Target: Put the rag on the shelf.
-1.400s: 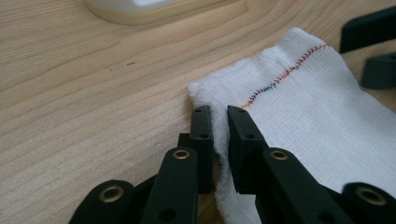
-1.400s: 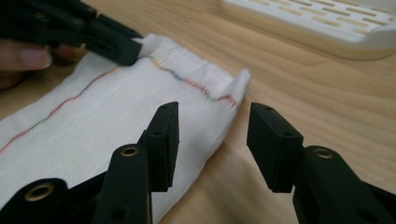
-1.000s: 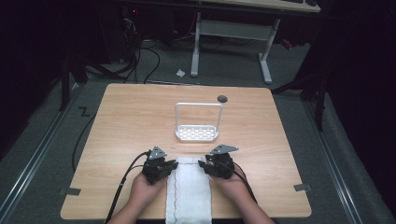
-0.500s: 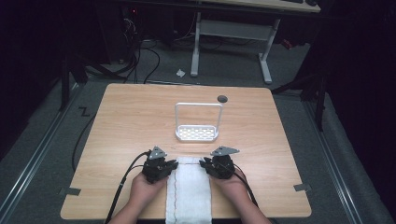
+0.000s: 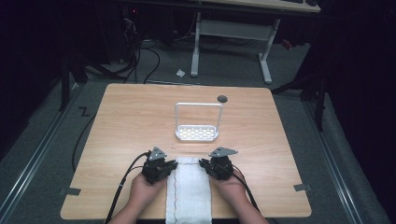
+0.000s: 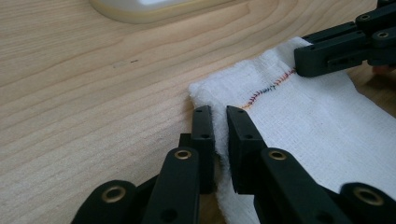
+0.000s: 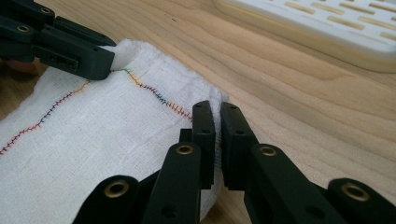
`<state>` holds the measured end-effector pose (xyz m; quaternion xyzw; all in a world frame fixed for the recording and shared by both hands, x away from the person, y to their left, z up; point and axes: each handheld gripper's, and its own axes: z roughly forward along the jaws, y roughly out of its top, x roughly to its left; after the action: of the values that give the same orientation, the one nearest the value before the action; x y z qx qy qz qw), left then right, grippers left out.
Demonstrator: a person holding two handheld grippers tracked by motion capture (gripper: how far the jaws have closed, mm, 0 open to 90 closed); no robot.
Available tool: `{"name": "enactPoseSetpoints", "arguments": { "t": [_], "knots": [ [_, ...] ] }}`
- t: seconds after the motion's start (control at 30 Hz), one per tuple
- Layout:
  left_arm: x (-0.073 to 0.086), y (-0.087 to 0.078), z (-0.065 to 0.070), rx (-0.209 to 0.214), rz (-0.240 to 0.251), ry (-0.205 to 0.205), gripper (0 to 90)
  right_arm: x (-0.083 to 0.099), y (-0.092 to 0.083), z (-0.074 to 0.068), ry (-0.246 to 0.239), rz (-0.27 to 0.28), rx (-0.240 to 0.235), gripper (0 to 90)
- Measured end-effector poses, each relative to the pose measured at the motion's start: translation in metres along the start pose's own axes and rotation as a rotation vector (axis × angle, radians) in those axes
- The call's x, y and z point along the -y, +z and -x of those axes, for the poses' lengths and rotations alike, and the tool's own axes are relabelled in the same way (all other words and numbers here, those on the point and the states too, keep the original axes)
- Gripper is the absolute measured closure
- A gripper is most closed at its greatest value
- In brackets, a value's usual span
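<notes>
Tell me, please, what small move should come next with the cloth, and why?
Probably lift both far corners together. The left gripper and the right gripper, whose jaws have just been closing, each pinch an edge of the cloth, which lies flat on the table before the rack.

A square tabletop of pale, light-grained wood [image 5: 130, 126] stands in a pool of light while the room around it lies dark. Grey carpeted floor [image 5: 42, 154] surrounds it, with a metal floor rail [image 5: 28, 179] running along at nine o'clock and another at three o'clock. At twelve o'clock stands a desk on a white metal frame [image 5: 233, 32]. Black cables [image 5: 140, 60] tangle on the floor at eleven o'clock, and a crumpled white scrap [image 5: 180, 73] lies near them. Grey tape tabs [image 5: 70, 191] mark the near corners.
</notes>
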<state>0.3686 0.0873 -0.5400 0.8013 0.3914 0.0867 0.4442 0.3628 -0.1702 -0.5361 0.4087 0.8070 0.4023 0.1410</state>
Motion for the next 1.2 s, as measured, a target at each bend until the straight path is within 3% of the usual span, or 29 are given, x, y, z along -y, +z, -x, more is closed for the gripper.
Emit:
{"name": "enactPoseSetpoints", "arguments": {
  "t": [0.13, 0.3, 0.5, 0.9, 1.2],
  "knots": [
    [0.000, -0.005, 0.001, 0.023, 0.039, -0.020, 82.9, -0.001, -0.010, -0.002, -0.008, 0.038, -0.003, 86.2],
    [-0.003, -0.013, 0.011, 0.023, 0.118, -0.002, 83.3, -0.003, -0.024, -0.004, -0.021, 0.093, 0.013, 86.2],
    [-0.012, -0.022, 0.019, 0.019, 0.162, 0.020, 83.3, -0.009, -0.038, -0.006, -0.034, 0.153, 0.022, 86.2],
    [-0.050, -0.032, 0.028, 0.008, 0.252, 0.059, 83.5, -0.028, -0.058, 0.002, -0.053, 0.237, 0.049, 86.1],
    [-0.082, -0.043, 0.032, -0.014, 0.322, 0.091, 83.5, -0.060, -0.080, 0.008, -0.070, 0.319, 0.079, 86.1]
  ]
}}
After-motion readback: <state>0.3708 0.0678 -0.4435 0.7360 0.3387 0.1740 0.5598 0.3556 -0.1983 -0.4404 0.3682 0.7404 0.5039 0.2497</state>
